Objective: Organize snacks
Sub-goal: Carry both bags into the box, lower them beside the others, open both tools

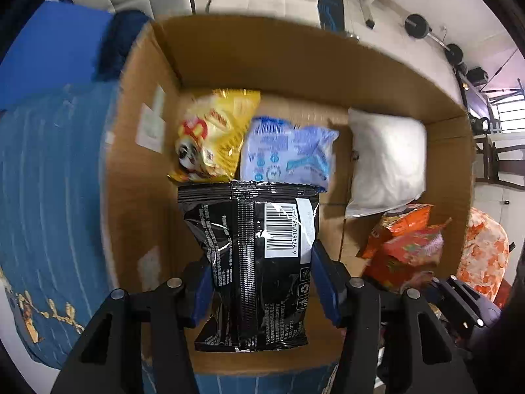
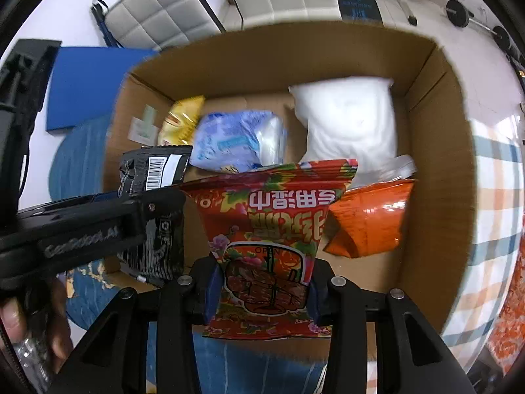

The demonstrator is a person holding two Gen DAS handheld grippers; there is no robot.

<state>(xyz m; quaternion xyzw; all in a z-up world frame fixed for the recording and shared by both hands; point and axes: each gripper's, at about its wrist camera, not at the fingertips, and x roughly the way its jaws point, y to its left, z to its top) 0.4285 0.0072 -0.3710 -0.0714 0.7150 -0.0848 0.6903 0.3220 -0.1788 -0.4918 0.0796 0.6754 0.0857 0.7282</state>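
Black film of the black snack packet (image 1: 259, 262) is pinched at its lower half by the left claw (image 1: 262, 282), low centre of frame, above the cardboard box (image 1: 295, 65). The red snack packet (image 2: 267, 239) is likewise clamped by the right claw (image 2: 262, 292). Slippery film may slide out. Crowding risked: the orange packet (image 2: 367, 220), blue packet (image 2: 236, 141), yellow packet (image 2: 180, 121) and white bag (image 2: 347, 121) lie beyond.

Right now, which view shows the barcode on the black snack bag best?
The left wrist view: the black snack bag fills the centre, held in the left claw, barcode facing the camera. The right wrist view shows it small, off to the left, partly hidden by the left claw.
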